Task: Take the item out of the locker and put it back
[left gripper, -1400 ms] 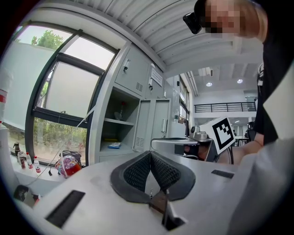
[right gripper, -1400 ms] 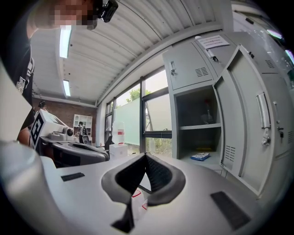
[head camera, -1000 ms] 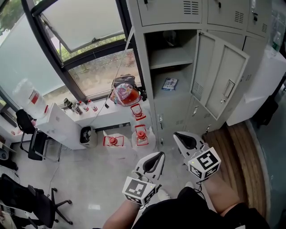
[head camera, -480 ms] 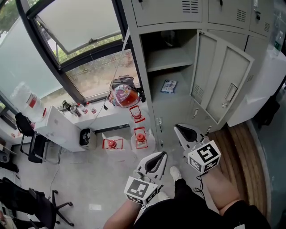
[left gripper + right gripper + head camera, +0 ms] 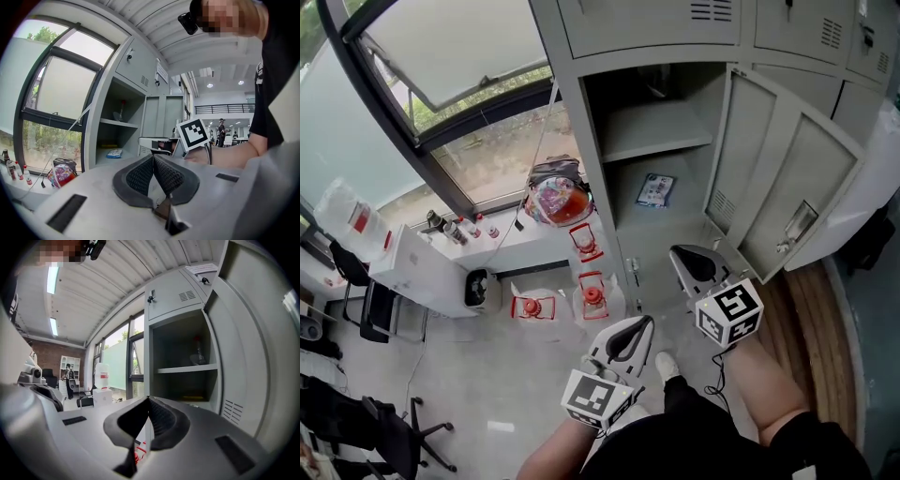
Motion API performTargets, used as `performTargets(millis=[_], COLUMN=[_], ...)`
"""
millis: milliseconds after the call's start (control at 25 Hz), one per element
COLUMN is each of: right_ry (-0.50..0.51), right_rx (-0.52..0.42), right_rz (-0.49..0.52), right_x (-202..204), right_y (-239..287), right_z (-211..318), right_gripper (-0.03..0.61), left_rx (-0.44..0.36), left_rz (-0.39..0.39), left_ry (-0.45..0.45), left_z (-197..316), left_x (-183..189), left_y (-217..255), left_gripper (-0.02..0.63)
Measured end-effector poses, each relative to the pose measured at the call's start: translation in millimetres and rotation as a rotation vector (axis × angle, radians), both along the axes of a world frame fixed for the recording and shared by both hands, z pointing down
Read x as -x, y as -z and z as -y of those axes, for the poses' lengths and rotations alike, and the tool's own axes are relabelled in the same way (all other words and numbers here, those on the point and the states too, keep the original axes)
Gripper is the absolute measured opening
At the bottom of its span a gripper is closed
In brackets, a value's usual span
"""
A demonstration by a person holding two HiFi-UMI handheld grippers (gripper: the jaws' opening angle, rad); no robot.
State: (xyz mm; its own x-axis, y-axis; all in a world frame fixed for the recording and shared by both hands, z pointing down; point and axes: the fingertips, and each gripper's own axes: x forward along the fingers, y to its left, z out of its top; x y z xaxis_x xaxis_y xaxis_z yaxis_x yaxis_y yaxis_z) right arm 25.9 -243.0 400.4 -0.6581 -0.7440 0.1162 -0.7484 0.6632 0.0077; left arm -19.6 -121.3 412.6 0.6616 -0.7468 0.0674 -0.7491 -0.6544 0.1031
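Now both grippers sit closer to the open locker (image 5: 584, 141) than a second ago, and the locker fills more of the head view. The right gripper (image 5: 674, 250) leads, its tips near the compartment's lower edge; the left gripper (image 5: 648, 320) trails behind it. Each has its jaws pressed together with nothing between them. Inside, under the shelf (image 5: 661, 141), a blue-and-white packet (image 5: 655, 189) lies flat on the compartment floor. A dim bottle-like thing (image 5: 199, 352) stands on the shelf above. The door (image 5: 797, 178) hangs open at the right.
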Motion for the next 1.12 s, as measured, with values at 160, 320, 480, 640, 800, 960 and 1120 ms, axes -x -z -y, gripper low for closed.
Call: performTargets(millis=[160, 320, 480, 640, 800, 960, 1120], right_ry=[-0.018, -0.036, -0.056, -0.059, -0.086, -0.108, -0.136], right_rx=[0.016, 0.026, 0.044, 0.071, 0.101, 0.137, 0.180], right_rz=[-0.001, -0.014, -0.031, -0.041, -0.068, -0.116, -0.168], right_x=[-2.5, -4.3, -4.6, -2.9, -4.8, -3.9, -5.5], right_y=[-7.3, -16.3, -26.4, -37.9, -52.6, -70.5, -89.8], right_z=[31.4, 61.7, 88.6, 110.4, 133.6, 157.5, 179.7], right_gripper=[0.052, 0.052, 0.054, 0.127, 0.149, 0.186, 0.213], left_rx=[0.019, 0.020, 0.024, 0.060, 0.054, 0.058, 0.065], left_rz=[0.001, 0.002, -0.007, -0.010, -0.026, -0.025, -0.026], left_ry=[-0.004, -0.004, 0.006, 0.016, 0.021, 0.027, 0.030], left_z=[19.2, 38.7, 54.2, 66.2, 78.6, 88.9, 97.2], left_x=[-3.6, -6.1, -4.9, -5.8, -5.8, -6.0, -5.2], left_y=[-2.9, -6.7, -13.1, -13.4, -15.4, -20.9, -25.1], left_gripper=[0.017, 0.017, 0.017, 0.017, 0.017, 0.017, 0.017])
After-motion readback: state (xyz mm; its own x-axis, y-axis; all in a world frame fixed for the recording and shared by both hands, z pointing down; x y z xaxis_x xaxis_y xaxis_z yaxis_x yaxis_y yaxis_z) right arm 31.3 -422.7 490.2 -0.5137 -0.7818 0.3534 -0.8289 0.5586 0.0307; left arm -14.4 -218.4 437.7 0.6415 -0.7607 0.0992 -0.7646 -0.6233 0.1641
